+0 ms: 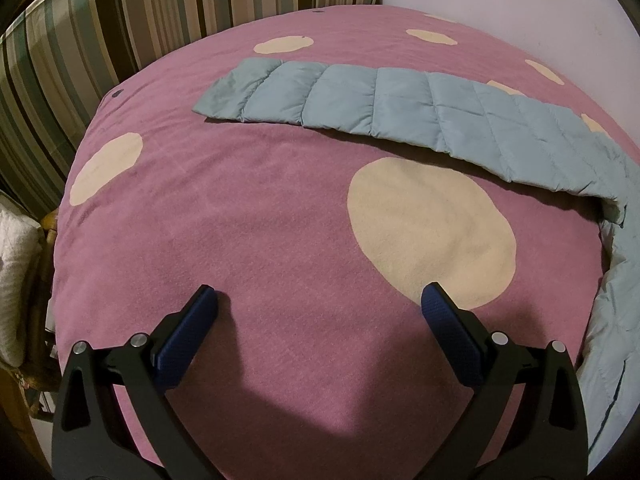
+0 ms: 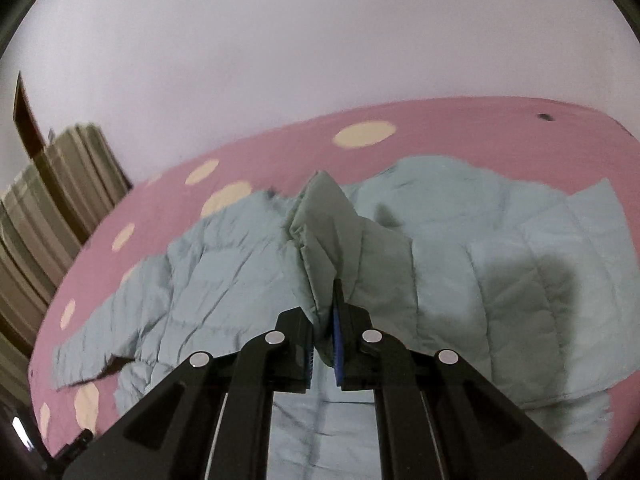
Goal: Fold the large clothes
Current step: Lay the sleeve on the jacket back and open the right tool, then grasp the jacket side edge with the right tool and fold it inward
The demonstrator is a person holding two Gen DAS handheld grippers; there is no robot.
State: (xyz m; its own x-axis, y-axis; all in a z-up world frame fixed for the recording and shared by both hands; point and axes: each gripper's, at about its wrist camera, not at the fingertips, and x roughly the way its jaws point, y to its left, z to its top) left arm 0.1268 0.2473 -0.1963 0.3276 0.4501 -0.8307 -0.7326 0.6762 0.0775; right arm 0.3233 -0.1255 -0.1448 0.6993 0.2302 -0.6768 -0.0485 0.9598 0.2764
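A light blue quilted jacket lies spread on a pink bed cover with cream dots. My right gripper is shut on a fold of the jacket's edge and lifts it into a peak above the rest of the garment. In the left wrist view one sleeve of the jacket stretches flat across the far part of the pink cover, and more of the jacket curls along the right edge. My left gripper is open and empty, low over bare cover, well short of the sleeve.
A striped cushion or headboard stands along the far left of the bed. A pale wall rises behind the bed. A white quilted item sits off the bed's left side.
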